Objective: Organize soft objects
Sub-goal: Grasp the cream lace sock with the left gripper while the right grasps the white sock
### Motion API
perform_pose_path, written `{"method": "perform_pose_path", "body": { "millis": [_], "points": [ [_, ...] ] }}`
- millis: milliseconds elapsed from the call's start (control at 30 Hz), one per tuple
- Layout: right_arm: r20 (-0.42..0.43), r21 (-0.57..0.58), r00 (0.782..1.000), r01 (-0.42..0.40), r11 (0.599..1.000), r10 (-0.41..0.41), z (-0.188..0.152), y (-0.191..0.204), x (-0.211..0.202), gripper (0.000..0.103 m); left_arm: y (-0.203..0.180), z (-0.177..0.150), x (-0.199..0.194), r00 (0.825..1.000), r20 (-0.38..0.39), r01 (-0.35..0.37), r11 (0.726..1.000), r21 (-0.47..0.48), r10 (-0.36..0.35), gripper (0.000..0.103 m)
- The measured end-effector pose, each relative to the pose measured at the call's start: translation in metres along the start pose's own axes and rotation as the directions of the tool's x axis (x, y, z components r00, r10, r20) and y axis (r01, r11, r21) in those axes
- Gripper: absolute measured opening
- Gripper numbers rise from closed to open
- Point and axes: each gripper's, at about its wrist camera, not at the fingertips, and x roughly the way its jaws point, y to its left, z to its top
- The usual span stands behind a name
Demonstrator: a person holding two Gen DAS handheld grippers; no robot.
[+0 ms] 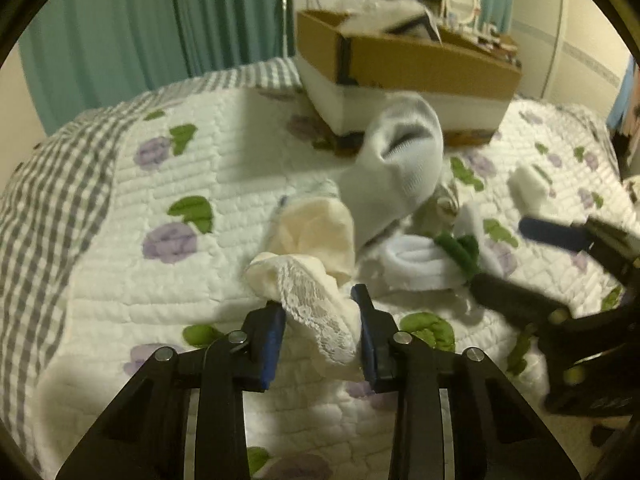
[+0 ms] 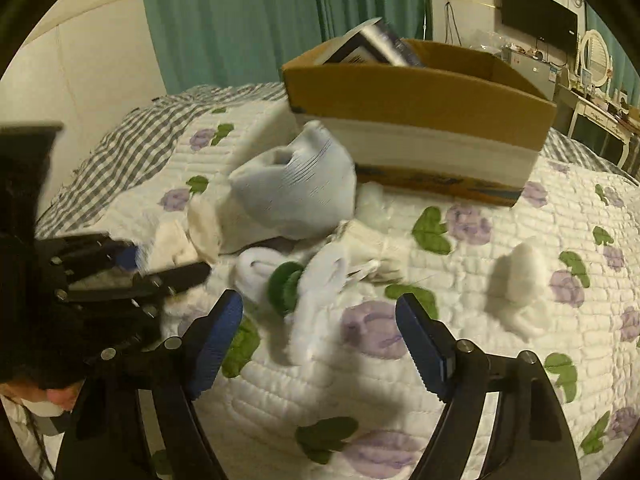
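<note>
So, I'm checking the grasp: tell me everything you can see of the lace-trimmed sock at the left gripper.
The lace-trimmed sock is cream-white soft fabric with an openwork lace band along its edge. It lies crumpled on the quilted floral bedspread, at the near end of the sock pile. The left gripper is shut on it, its blue pads pinching the lace end from both sides. Its far end rests against a plain cream sock behind it.
</note>
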Motion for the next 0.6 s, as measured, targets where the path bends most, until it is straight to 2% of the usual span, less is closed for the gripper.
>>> {"method": "perform_pose_path", "body": {
  "millis": [200, 267, 333, 433, 600],
  "points": [
    [-0.041, 0.018, 0.999, -0.011, 1.000, 0.012, 0.003, 0.013, 0.022, 0.079, 0.017, -0.004, -0.019, 0.999, 0.046, -0.008, 0.998, -0.058, 0.011, 0.032],
    [-0.063, 0.030, 0.998, -0.024, 0.999, 0.026, 0.004, 0.015, 0.030, 0.069, 0.023, 0.000, -0.016, 0.999, 0.052, 0.000, 0.998, -0.069, 0.003, 0.032],
    [-0.080, 0.022, 0.997, -0.021, 1.000, 0.023, 0.003, 0.019, 0.033, 0.049, 0.027, 0.002, -0.015, 0.999, 0.051, 0.007, 0.997, -0.079, -0.003, 0.032],
    [-0.072, 0.022, 0.997, -0.024, 0.999, 0.025, 0.000, 0.020, 0.026, 0.039, 0.030, 0.001, -0.019, 0.998, 0.062, 0.021, 0.994, -0.110, -0.014, 0.031],
    [-0.036, 0.017, 0.999, -0.030, 0.999, 0.031, -0.006, 0.016, -0.004, 0.033, 0.027, -0.003, -0.034, 0.996, 0.079, 0.041, 0.990, -0.134, -0.030, 0.032]
  ]
}}
